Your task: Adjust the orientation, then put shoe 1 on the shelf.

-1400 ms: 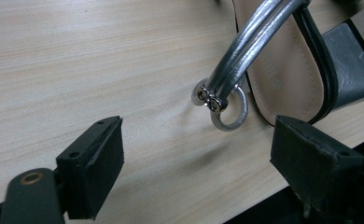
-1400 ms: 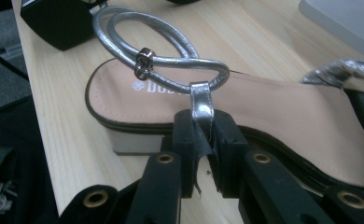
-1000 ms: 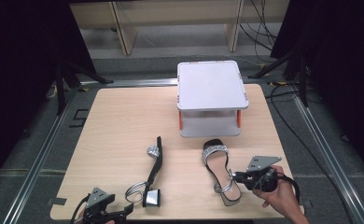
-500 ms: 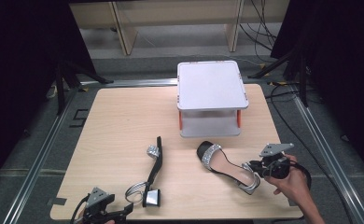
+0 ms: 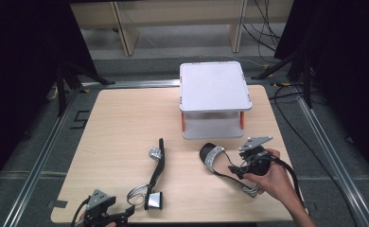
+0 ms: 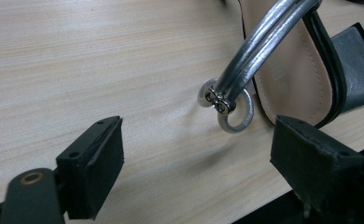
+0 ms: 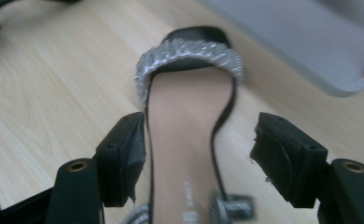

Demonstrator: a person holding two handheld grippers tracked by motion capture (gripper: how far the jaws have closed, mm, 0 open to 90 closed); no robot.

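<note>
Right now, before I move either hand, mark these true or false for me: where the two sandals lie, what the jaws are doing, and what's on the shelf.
1. The right gripper is clamped on the right sandal. False: its jaws have just been opening and stand apart around the sole.
2. The left sandal lies on its side. True.
3. A sandal sits on the white shelf. False: both lie on the table.
4. The left gripper is open. True.

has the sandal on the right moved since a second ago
Yes. The right sandal has swung, its toe now nearer the grey stand; the right gripper has just been opening.
</note>
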